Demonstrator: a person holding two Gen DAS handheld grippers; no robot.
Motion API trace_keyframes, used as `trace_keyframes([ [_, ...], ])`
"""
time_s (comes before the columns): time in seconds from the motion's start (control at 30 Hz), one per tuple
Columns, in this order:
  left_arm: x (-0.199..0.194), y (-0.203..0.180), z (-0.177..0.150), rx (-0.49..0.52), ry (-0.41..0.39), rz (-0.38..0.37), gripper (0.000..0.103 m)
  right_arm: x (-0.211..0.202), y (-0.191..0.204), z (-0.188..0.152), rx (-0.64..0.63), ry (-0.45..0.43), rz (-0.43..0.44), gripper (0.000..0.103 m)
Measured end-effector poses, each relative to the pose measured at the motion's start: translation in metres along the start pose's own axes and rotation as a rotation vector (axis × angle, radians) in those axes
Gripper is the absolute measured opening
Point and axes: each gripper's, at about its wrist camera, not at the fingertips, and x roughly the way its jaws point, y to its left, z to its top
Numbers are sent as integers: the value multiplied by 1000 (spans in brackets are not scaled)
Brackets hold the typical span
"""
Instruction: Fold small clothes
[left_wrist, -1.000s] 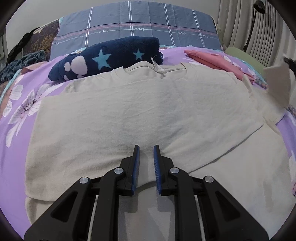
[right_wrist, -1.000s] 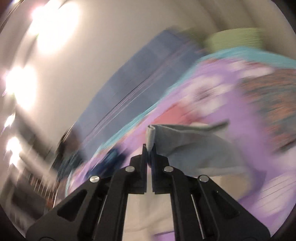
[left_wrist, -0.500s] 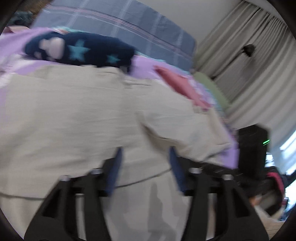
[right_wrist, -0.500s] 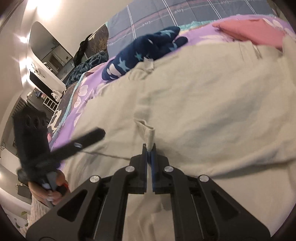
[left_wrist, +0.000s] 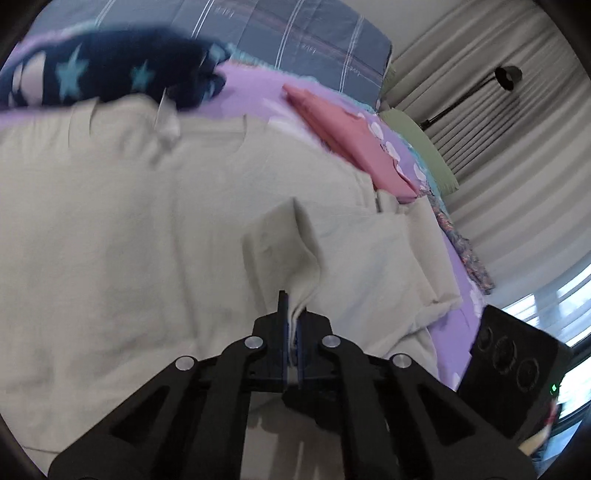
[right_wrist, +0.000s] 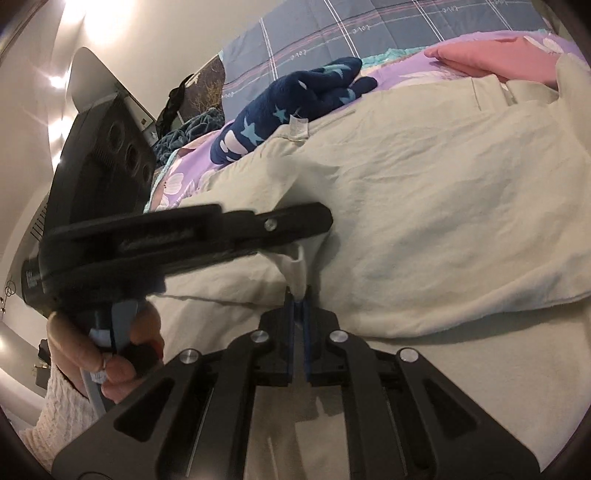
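A cream shirt (left_wrist: 110, 221) lies spread over the bed, its right side folded inward (right_wrist: 424, 184). My left gripper (left_wrist: 291, 306) is shut on a raised fold of that cream cloth, which stands up between the blue pads. In the right wrist view the left gripper (right_wrist: 317, 221) reaches in from the left, held by a hand (right_wrist: 110, 350). My right gripper (right_wrist: 298, 293) sits low over the shirt with a small pleat of the same cloth pinched at its tips. Its jaws are opening, and a thin gap shows between the pads lower down.
A navy star-print garment (left_wrist: 103, 70) lies beyond the shirt's collar. A folded pink garment (left_wrist: 351, 136) rests on the purple floral sheet (left_wrist: 251, 85) to the right. Behind stand a grey plaid pillow (left_wrist: 295, 29), curtains (left_wrist: 498, 147) and a lamp (left_wrist: 508, 77).
The left gripper opened, swung to the right side of the shirt and closed on a fold there. The right gripper came down with its cloth onto the shirt, then stayed put.
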Motion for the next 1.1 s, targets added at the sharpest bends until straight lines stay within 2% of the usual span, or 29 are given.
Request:
trace_keyframes([
  [0.07,-14,-14,7,62,-51,19,2,-11,5,3,-28,-36,-9,13],
  [0.13,-43,-24,17,111,-130,39,2,-29,10,9,-64,-65,3,49],
  [0.17,-57,-26,22,125,-168,49,2,-39,9,12,-70,-79,17,52],
  [0.27,-98,-24,34,141,-262,74,2,-57,-2,14,-69,-85,-8,52],
  [0.37,-129,-13,45,137,-322,107,2,-60,-31,12,2,-81,-119,50],
  [0.4,-138,-7,45,135,-328,118,2,-59,-44,11,48,-78,-168,39],
  [0.43,-146,1,44,132,-336,143,2,-56,-59,8,96,-87,-219,23],
  [0.5,-159,18,38,118,-346,182,2,-55,-70,3,131,-105,-211,22],
  [0.67,-183,72,18,9,-347,231,2,-50,-52,4,51,-96,-268,36],
  [0.77,-188,91,9,-14,-340,261,2,-49,-39,2,3,-80,-323,45],
  [0.9,-189,114,1,-26,-317,308,2,-48,-22,-5,-60,-60,-361,64],
  [1.1,-161,166,-24,-95,-216,358,3,-43,-21,-12,-86,-43,-366,71],
])
